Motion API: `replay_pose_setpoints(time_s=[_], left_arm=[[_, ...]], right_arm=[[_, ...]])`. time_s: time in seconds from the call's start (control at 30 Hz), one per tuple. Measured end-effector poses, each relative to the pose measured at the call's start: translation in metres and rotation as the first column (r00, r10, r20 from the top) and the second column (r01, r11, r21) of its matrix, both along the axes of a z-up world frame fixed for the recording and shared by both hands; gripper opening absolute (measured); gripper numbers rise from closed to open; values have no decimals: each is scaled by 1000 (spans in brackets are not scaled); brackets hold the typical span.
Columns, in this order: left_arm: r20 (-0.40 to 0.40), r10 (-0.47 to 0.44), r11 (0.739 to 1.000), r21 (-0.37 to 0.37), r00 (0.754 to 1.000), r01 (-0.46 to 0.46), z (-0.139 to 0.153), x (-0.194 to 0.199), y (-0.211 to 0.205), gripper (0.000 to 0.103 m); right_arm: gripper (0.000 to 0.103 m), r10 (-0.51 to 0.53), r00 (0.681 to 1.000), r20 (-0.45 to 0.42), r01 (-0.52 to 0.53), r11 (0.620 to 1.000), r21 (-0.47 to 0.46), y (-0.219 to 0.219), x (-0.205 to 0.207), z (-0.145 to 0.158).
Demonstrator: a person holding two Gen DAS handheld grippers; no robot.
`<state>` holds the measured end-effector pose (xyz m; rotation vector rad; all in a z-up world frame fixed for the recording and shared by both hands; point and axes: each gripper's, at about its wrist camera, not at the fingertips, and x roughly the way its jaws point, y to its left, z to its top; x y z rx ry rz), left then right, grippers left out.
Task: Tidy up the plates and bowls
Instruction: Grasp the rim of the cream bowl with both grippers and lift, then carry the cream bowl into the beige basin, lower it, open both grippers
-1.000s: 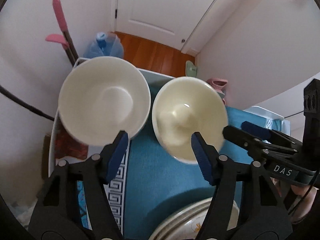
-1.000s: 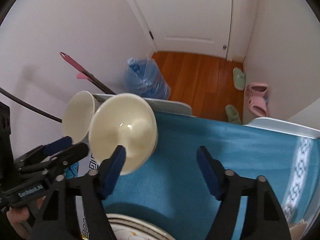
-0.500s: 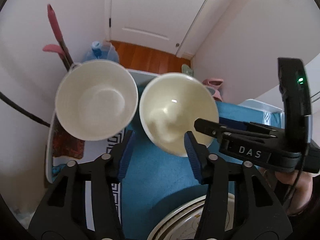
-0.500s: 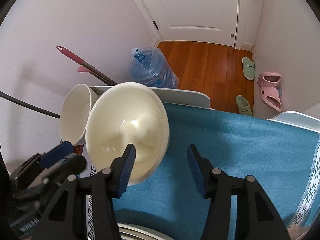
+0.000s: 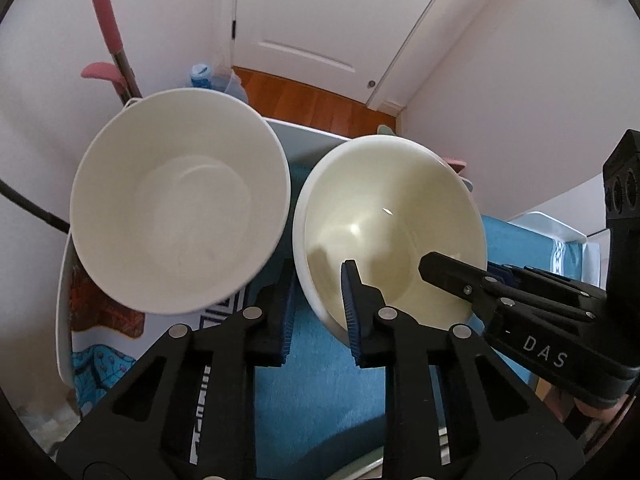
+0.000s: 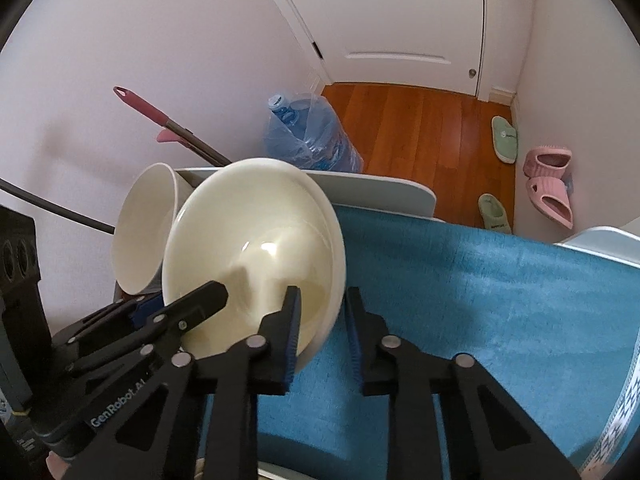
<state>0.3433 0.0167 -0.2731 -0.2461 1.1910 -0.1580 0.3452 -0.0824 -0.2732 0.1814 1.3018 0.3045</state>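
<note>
Left wrist view: white bowl empty, cream bowl nested in another.

both grippers have dropped closer to the cream bowl and their jaws have just been closing, so now the left gripper and right gripper each pinch its near rim from opposite sides
</note>
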Motion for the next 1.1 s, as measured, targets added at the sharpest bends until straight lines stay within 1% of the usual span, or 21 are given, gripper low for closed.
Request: replay_pose_setpoints(time_s=[0.2, 0.4, 0.53, 0.7, 0.83, 0.97, 1.1], left_arm=[[12, -18, 999, 27, 1000, 17, 4, -4, -6, 18], [40, -37, 998, 57, 999, 35, 18, -13, -19, 18], [69, -54, 997, 62, 996, 50, 43, -25, -32, 18], [109, -88, 995, 57, 990, 82, 77, -44, -52, 18], [135, -134, 991, 35, 982, 131, 108, -70, -87, 18], [148, -171, 985, -3, 974, 174, 123, -90, -128, 18], [161, -227, 972, -21, 961, 233, 132, -116, -175, 18]], right_arm=[[19, -14, 1000, 22, 14, 1000, -8, 1, -5, 3], [18, -29, 997, 72, 30, 1000, -9, -3, -12, 20], [18, -39, 993, 110, 38, 999, 7, -11, -23, 37], [18, -70, 986, 149, 66, 997, 31, -33, -44, 68], [18, -109, 979, 175, 103, 994, 39, -60, -73, 93], [18, -161, 964, 211, 155, 987, 46, -98, -111, 116], [18, -214, 952, 220, 212, 977, 37, -141, -150, 129]])
